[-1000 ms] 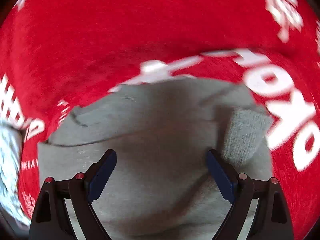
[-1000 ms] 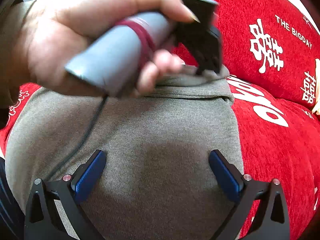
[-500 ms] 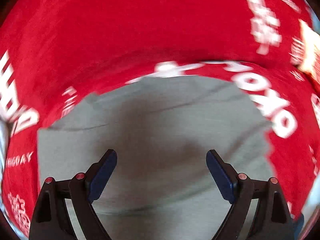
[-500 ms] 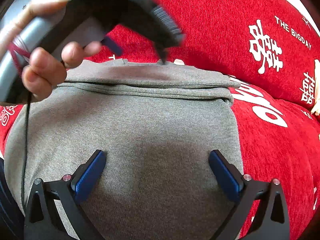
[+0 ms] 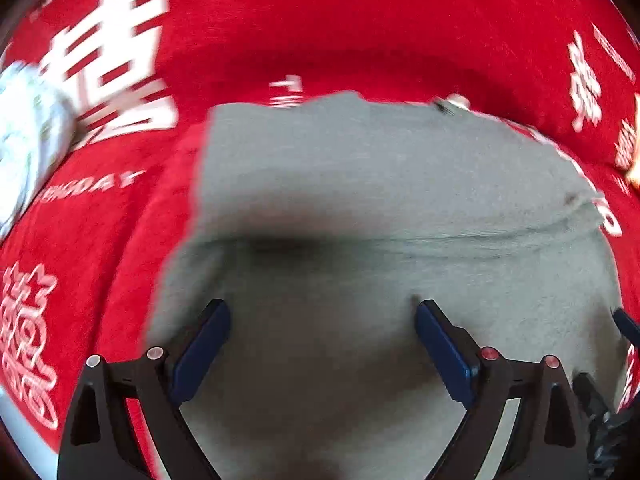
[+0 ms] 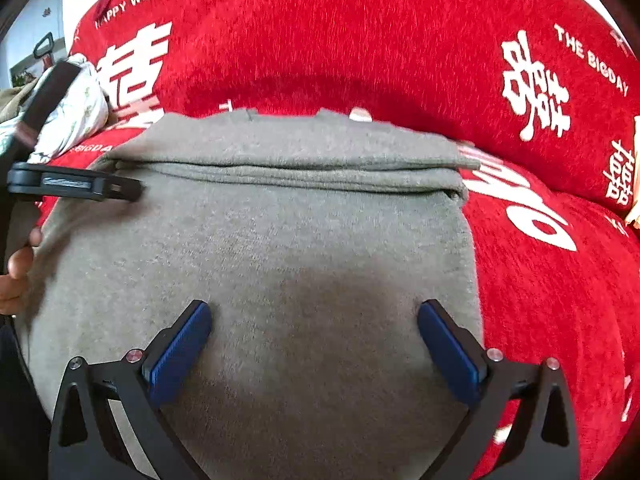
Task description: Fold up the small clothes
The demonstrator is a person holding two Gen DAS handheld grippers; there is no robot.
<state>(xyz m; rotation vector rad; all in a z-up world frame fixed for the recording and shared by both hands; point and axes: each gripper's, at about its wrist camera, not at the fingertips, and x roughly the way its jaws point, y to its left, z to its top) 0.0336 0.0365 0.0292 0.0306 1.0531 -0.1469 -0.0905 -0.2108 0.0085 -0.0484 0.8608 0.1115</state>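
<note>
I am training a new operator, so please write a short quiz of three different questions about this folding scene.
1. True or false: the right gripper is shut on the grey garment.
2. What colour is the cover under the garment?
3. Where does the folded-over edge lie in the right wrist view? A) far side B) near side

Key: 1 false, its jaws stand open and hold nothing; 2 red with white lettering; 3 A.

red sofa cover (image 6: 360,40) with white lettering; pale wall (image 6: 36,28) behind.
</note>
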